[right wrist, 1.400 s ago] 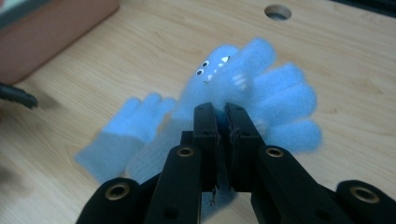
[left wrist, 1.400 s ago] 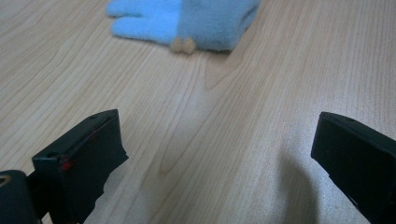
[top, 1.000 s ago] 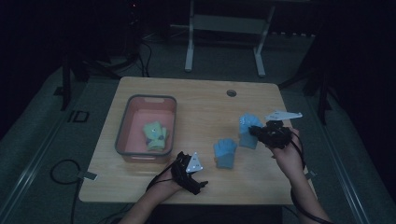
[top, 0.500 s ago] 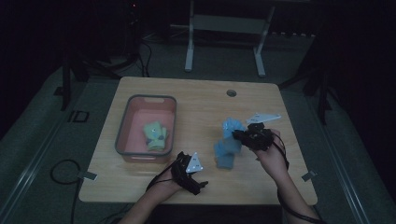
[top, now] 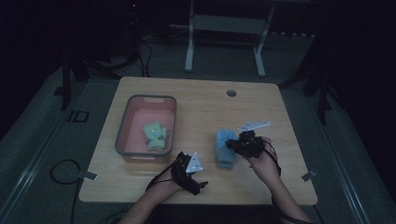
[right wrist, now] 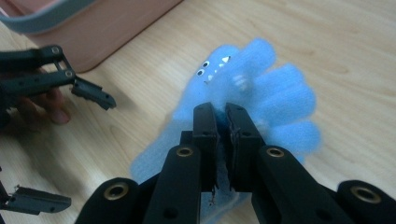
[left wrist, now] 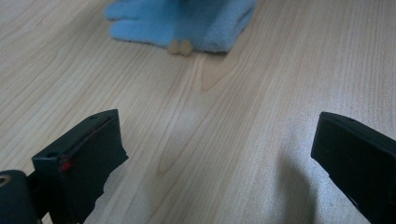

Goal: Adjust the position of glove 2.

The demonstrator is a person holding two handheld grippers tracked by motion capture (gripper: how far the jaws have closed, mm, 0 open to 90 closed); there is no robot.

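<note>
Light wooden rectangular counter [top: 196,100] carries all items; one round grommet hole [top: 231,93] near its far edge. Pink rectangular plastic bin with grey rim [top: 129,123] sits on the counter's left half; inside it lies a pale green knitted glove [top: 155,136], toward the bin's near right corner. Right of the bin, well apart from it, lies a blue fuzzy knitted glove [top: 224,148] on the bare wood, in the near middle of the counter; in the right gripper view its fingers fan away from the camera and small white markings show near its far edge. Right claw [right wrist: 222,135]: jaws together, clamped on a fold of the blue glove at its cuff side, fabric pinched between the pads. Right hand [top: 262,161] comes in from the near right. Left claw [left wrist: 219,158]: jaws wide apart, nothing between them, low over bare counter just near the bin's near right corner; blue glove lies ahead of it, not touching. Left hand [top: 173,179] rests at the near edge.
</note>
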